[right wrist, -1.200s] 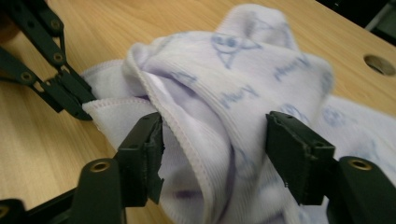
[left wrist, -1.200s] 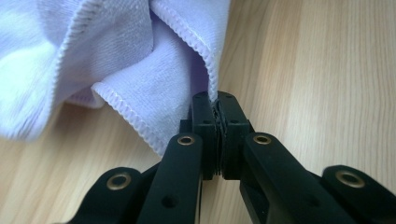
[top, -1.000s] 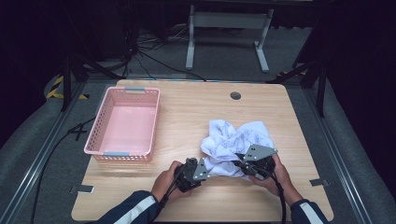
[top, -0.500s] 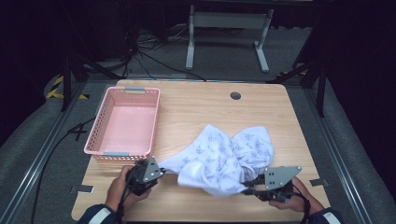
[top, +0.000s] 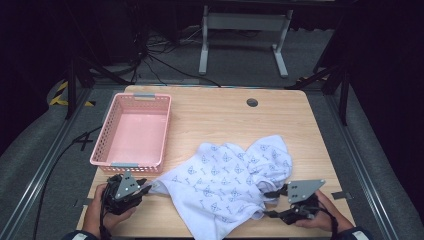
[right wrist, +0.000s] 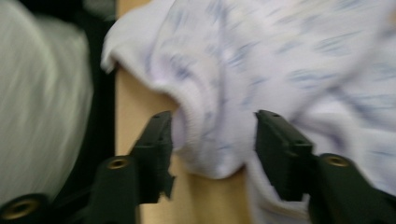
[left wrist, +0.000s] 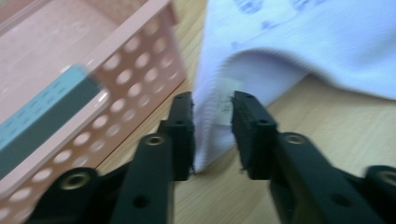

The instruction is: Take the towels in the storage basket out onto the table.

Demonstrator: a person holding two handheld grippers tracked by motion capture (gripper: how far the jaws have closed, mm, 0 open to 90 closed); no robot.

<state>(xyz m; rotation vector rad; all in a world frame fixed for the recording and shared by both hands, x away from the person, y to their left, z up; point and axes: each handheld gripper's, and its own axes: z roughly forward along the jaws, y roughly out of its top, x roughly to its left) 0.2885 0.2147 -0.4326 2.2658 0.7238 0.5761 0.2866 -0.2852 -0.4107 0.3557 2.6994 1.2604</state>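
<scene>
White garment [top: 227,182] with a small blue print lies spread across the near half of the wooden desk [top: 210,112], soft knit, rumpled, ribbed hem at its edges. Left gripper [top: 141,189] sits at the garment's left corner, just in front of the pink basket [top: 112,137] (perforated plastic, rectangular, grey-green handle strips on its short rims). In the left gripper view its fingers [left wrist: 182,126] have just been opening and now stand partly apart with the cloth's edge [left wrist: 215,116] hanging loose between them, pads not pressing; the basket wall [left wrist: 140,74] crowds close on one side. Right gripper [top: 272,202] is at the garment's near right edge; in the right gripper view its fingers [right wrist: 156,135] have also just been opening, gap wider, a fold of ribbed cloth [right wrist: 205,140] bunched between them but not clamped. Desk is light woodgrain with a round cable hole [top: 252,102] at the far side. Beyond the desk a grey metal stand [top: 240,30] and black cables [top: 150,60] lie on the dark floor.
</scene>
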